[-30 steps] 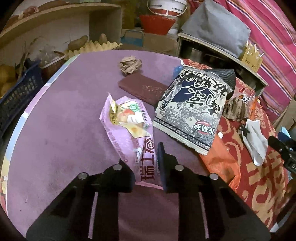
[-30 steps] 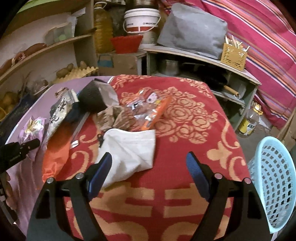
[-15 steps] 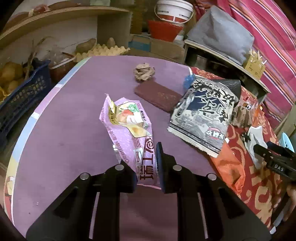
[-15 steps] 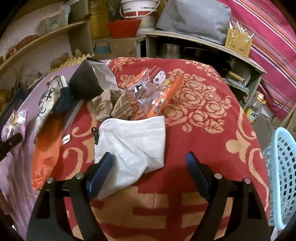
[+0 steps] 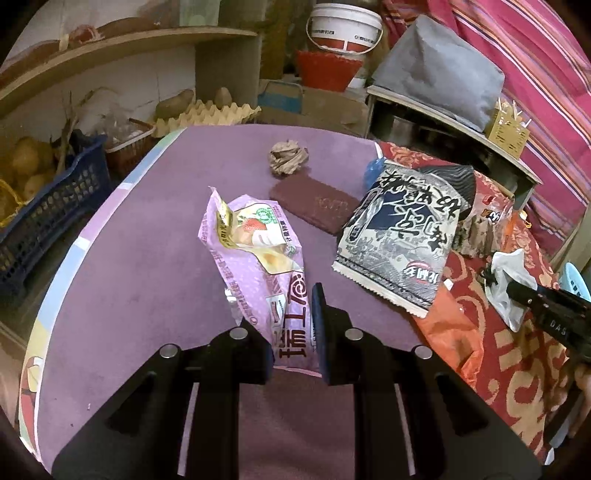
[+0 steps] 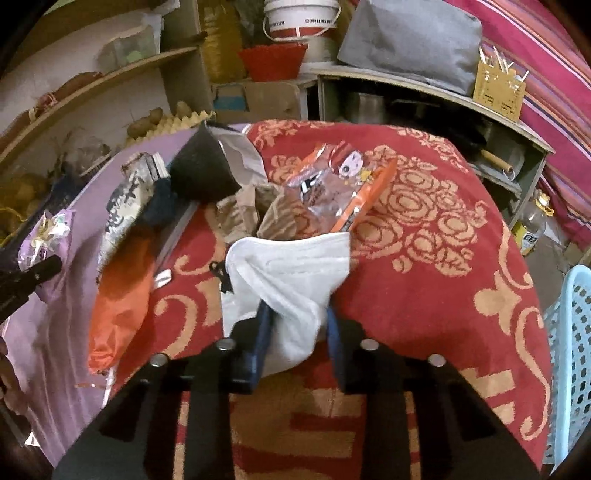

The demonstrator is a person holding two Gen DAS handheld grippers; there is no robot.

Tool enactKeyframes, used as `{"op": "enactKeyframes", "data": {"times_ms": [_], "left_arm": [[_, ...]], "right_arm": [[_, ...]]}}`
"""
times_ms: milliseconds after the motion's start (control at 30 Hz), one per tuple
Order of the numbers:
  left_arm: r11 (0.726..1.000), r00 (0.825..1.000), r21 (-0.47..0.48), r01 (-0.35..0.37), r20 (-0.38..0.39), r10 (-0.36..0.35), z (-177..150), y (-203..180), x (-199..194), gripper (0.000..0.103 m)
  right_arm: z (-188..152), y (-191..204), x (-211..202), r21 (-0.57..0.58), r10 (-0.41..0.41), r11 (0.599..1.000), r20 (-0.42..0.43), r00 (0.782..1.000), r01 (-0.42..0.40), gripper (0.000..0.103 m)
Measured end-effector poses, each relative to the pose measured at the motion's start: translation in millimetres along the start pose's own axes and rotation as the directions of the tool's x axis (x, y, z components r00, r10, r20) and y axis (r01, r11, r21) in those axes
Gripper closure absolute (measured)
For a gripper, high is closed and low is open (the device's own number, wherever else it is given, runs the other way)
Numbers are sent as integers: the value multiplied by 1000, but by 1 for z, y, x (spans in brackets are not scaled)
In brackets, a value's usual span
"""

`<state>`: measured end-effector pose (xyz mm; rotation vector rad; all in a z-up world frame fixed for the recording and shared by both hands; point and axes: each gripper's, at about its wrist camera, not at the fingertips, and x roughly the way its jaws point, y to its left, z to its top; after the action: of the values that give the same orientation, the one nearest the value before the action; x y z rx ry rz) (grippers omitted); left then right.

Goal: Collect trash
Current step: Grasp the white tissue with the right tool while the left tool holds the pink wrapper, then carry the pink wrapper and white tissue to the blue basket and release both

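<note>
My left gripper (image 5: 291,325) is shut on the near end of a pink snack wrapper (image 5: 258,251) that lies on the purple table (image 5: 129,258). My right gripper (image 6: 297,328) is shut on the near end of a white plastic bag (image 6: 288,273) on the red patterned cloth (image 6: 424,240). Other trash lies around: a black-and-white snack bag (image 5: 402,236), a brown wrapper (image 5: 314,206), a crumpled paper ball (image 5: 288,157), an orange bag (image 6: 122,299), brown paper (image 6: 255,214) and a clear orange-edged wrapper (image 6: 340,188).
A light blue basket (image 6: 569,350) stands at the right, beside the table. Shelves with potatoes, an egg tray (image 5: 207,114) and a dark blue crate (image 5: 44,218) are at the left. A white bucket (image 5: 345,26) and a grey cushion (image 5: 436,70) are behind.
My right gripper moved forward onto the white bag and closed on it from wide open. My left gripper stays shut on the pink wrapper, with the view drawn back slightly.
</note>
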<state>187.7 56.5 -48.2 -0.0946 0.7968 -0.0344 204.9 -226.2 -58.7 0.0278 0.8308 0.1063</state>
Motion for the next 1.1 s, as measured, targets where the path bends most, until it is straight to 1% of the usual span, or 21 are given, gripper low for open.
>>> {"op": "enactKeyframes", "data": {"times_ms": [233, 433, 667, 833, 1100], "left_arm": [[1000, 1000, 5, 1, 26, -1, 1, -7, -12, 87], [1000, 999, 26, 9, 47, -10, 3, -24, -21, 87], [997, 997, 69, 26, 65, -31, 2, -54, -31, 87], [994, 995, 95, 50, 78, -58, 3, -78, -40, 87], [981, 989, 156, 113, 77, -126, 1, -136, -42, 87]], "right_arm": [[2, -14, -23, 18, 0, 1000, 53, 999, -1, 80], [3, -38, -45, 49, -17, 999, 92, 996, 12, 80], [-3, -72, -59, 93, -60, 994, 101, 993, 51, 80], [-8, -100, -78, 129, -91, 989, 128, 988, 74, 80], [-24, -154, -106, 198, -159, 972, 143, 977, 129, 80]]}}
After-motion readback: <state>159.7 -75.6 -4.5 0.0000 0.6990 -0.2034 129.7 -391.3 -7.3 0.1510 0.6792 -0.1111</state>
